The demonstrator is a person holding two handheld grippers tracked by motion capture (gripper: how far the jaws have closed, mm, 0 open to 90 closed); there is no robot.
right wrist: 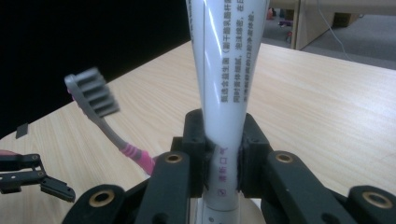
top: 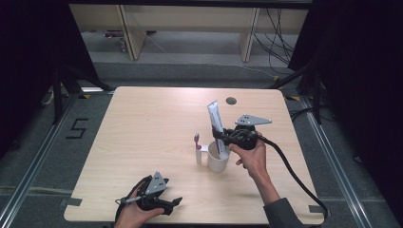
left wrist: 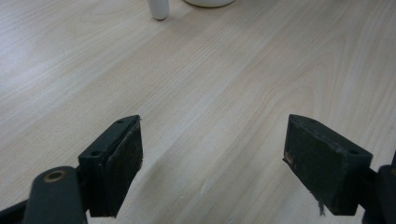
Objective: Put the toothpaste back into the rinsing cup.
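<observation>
We clench our right tool (right wrist: 220, 165) on an upright toothpaste tube (right wrist: 224, 88) over the white mug (top: 218, 159), toothbrush (right wrist: 100, 109) alongside; our left tool (left wrist: 212, 161) rests released, clear of the mug, on the tabletop (top: 142, 123).

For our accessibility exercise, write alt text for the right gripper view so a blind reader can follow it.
The right tongs clamp an upright white toothpaste tube printed with Chinese text. To its left a toothbrush with grey bristles and a pink neck leans over the light wooden table, and the other tongs show at the far left edge.
</observation>
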